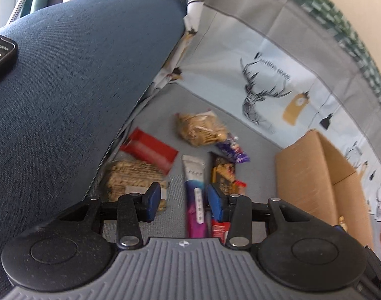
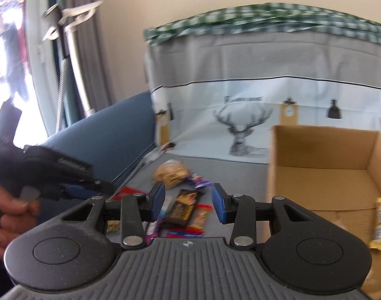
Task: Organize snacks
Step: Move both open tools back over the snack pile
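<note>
Big cardboard box (image 2: 323, 172) sits open on the grey cushion (image 1: 162, 107), 1 yellow snack bar (image 2: 380, 225) inside by its near corner. Left of the box, the snacks lie scattered: clear biscuit bag (image 1: 200, 128), red packet (image 1: 150, 150), purple-white stick pack (image 1: 195, 195). Left gripper (image 1: 184, 201) hovers over that pack, jaws apart, empty. Right gripper (image 2: 187, 203), jaws apart too, holds nothing beside the box.

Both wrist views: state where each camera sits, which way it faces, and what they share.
Left wrist: on the left gripper, low over the grey surface, facing the scattered snacks; jaws open.
Right wrist: on the right gripper, higher, facing the snacks and the open cardboard box; jaws open, the person's left hand at its left edge.
Shared: the black-and-gold packet, box, deer-print cloth.
</note>
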A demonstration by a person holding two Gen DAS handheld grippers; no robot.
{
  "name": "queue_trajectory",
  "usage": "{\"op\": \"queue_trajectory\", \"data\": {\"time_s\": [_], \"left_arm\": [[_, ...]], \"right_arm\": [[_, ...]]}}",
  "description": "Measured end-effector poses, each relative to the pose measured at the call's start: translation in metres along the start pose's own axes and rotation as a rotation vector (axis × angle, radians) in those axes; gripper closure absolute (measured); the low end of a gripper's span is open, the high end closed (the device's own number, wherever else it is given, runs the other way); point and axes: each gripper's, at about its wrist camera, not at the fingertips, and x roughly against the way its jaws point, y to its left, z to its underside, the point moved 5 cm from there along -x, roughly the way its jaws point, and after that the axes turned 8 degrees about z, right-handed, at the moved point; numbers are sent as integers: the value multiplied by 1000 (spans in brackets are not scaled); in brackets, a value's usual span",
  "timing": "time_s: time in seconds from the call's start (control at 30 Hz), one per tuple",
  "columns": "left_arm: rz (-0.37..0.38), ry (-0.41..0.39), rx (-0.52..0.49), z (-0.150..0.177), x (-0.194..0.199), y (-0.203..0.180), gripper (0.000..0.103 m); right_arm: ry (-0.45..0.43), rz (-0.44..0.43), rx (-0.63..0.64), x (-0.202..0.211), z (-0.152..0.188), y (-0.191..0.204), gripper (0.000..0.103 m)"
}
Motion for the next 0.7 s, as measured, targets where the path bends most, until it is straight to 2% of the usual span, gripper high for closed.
{"op": "queue_trajectory", "data": {"time_s": [0.03, 0.1, 0.2, 0.3, 0.4, 0.5, 0.63, 0.7], "left_arm": [[-21, 10, -4, 0, -3, 0, 48], [-87, 24, -21, 4, -9, -1, 30], [-186, 40, -58, 6, -20, -4, 21], [-272, 72, -101, 10, -33, -8, 15], [-354, 110, -137, 12, -45, -10, 9], [-398, 135, -132, 13, -58, -9, 7], [-443, 170, -112, 11, -73, -3, 6], [-451, 171, -116, 11, -77, -1, 6]], "right_arm": [[18, -11, 20, -4, 4, 8, 60], [46, -39, 38, -11, 11, 19, 60], [116, -64, 69, -26, 27, 29, 60], [186, -81, 80, -42, 44, 32, 53], [262, -72, 86, -59, 55, 30, 52], [316, -74, 102, -69, 66, 31, 46], [407, -60, 143, -82, 80, 33, 44], [417, -42, 181, -86, 84, 34, 41]]}}
